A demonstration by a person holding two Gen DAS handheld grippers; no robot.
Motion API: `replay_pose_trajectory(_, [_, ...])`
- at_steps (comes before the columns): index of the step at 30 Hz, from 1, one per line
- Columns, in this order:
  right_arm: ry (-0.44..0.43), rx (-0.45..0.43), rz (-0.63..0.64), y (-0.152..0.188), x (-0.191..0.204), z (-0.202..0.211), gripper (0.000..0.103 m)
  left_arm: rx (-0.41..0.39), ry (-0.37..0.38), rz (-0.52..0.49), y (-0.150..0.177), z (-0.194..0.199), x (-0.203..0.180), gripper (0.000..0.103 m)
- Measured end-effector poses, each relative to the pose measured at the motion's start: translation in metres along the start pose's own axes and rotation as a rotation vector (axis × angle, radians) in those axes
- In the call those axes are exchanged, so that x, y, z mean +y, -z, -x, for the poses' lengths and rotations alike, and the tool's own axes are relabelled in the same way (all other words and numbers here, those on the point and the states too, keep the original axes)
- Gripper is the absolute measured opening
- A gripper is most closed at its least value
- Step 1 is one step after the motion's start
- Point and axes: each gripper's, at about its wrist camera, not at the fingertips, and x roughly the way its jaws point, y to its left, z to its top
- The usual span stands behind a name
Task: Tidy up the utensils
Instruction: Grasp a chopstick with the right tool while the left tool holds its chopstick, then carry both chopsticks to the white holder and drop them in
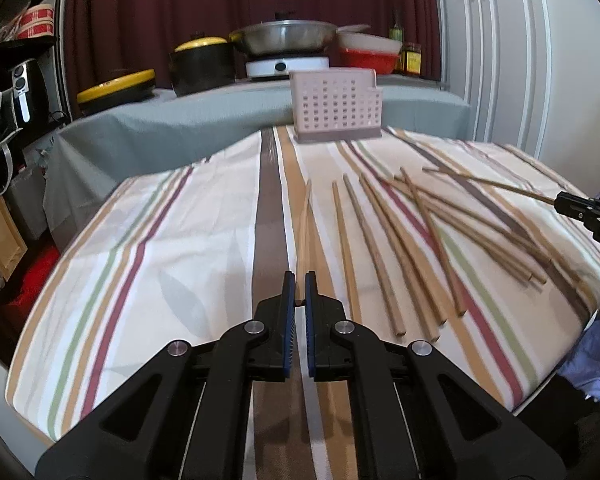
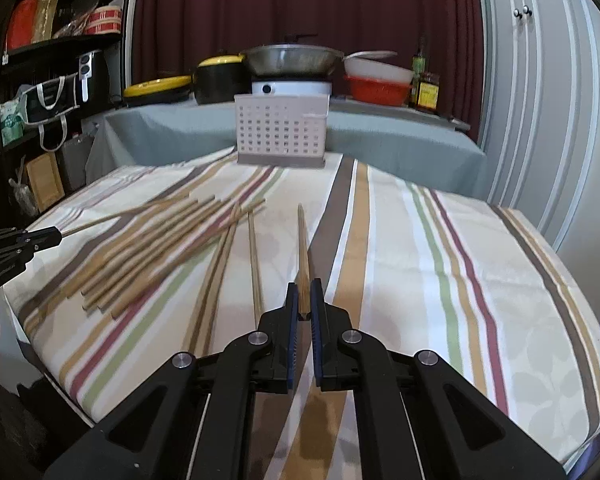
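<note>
Wooden chopstick (image 2: 302, 248) held at its thick end by my right gripper (image 2: 305, 312), the jaws nearly closed on it; its long axis runs straight ahead from the fingers, tip pointing toward the perforated utensil holder (image 2: 281, 134) that stands upright at the far edge of the tabletop (image 2: 440, 264). My left gripper (image 1: 299, 300) is likewise almost closed on the butt of a second chopstick (image 1: 306, 224), which also lies forward along the fingers, tip aimed a little left of the holder (image 1: 336, 106). Loose chopsticks (image 1: 420, 232) lie fanned and partly crossed on the striped cloth between the two grippers, to the right of my left one and to the left of my right one, well short of the holder. Both grippers sit low and near level over the near part of the cloth. By my judgement the right gripper is the better aligned with the holder, so the coming move is a lift, a tilt tip-down, and a carry forward over its open top.
</note>
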Motion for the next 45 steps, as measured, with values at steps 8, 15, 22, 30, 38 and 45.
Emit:
replay_pose_trajectory(8, [0.001,-0.103,-0.012,-0.033,-0.002,0.022,0.007,-0.087,-0.009,0.037,-0.033,0.027,0.007,0.005])
replay_pose_trajectory(15, [0.004,-0.202,-0.015,-0.068,-0.005,0.04,0.007,-0.161,-0.007,0.074,-0.073,0.055,0.017,0.005])
replay_pose_trajectory(22, [0.005,-0.256,-0.007,-0.098,-0.008,0.044,0.007,-0.166,-0.034,0.095,-0.109,0.067,0.027,0.005])
replay_pose_trajectory(30, [0.007,-0.27,-0.001,-0.118,-0.012,0.028,0.007,-0.169,-0.053,0.105,-0.133,0.05,0.032,0.005])
replay_pose_trajectory(38, [0.005,-0.29,0.001,-0.131,-0.014,0.014,0.007,-0.189,-0.061,0.107,-0.154,0.032,0.033,0.005])
replay_pose_trajectory(45, [-0.003,-0.304,0.005,-0.148,-0.018,0.003,0.007,-0.224,-0.054,0.108,-0.174,0.027,0.038,0.005])
